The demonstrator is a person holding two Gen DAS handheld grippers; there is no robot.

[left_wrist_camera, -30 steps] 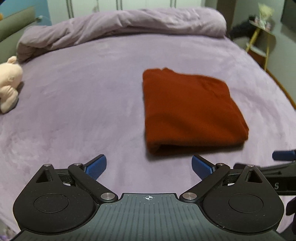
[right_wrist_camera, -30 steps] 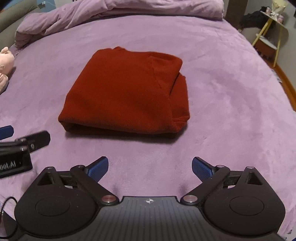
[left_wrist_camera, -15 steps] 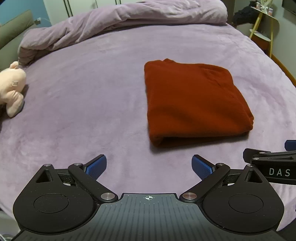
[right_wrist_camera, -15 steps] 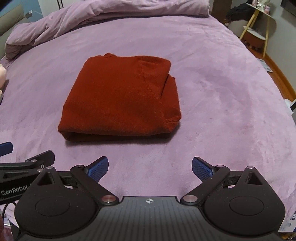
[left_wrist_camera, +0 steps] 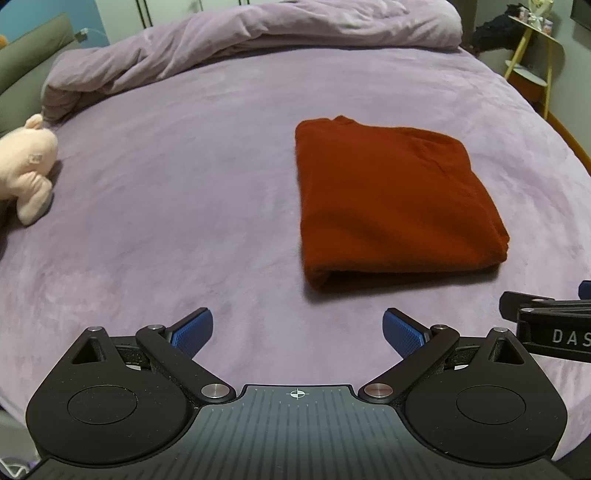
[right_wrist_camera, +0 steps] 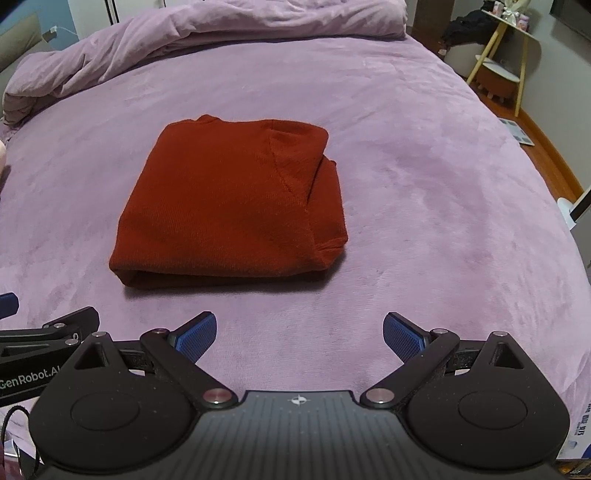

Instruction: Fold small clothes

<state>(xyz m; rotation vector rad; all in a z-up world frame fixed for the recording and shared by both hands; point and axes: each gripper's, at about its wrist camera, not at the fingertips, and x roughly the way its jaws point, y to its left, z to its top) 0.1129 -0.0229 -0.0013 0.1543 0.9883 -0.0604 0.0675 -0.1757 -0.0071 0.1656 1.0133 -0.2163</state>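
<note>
Red top (left_wrist_camera: 395, 203), folded into a thick square, flat on the purple bed (left_wrist_camera: 184, 184). Near edge rounded and puffy, with a dark gap between the layers. Right side of the pile a bit lumpy, one folded flap (right_wrist_camera: 295, 147) on top of another.

Left gripper (left_wrist_camera: 297, 332) low at the near edge of the bed, just left of the red top. Blue fingers (left_wrist_camera: 194, 328) spread wide apart, nothing between them. Not touching the top.

Right gripper (right_wrist_camera: 299, 334) also near, right in front of the red top (right_wrist_camera: 229, 203). Blue fingers (right_wrist_camera: 404, 336) spread wide too, nothing held. Small strip of purple bed between fingers and cloth.

Both grippers side by side: black edge of the right one at the right side of the left camera view, black edge of the left one (right_wrist_camera: 48, 343) at the left side of the right camera view.

Far across the bed, a big purple blanket (left_wrist_camera: 258, 33) bunched up in a long heap. Pink soft toy (left_wrist_camera: 27, 166) on the far left of the bed, well apart from the red top. Little table with yellow legs (right_wrist_camera: 498, 62) on the floor at the far right.
</note>
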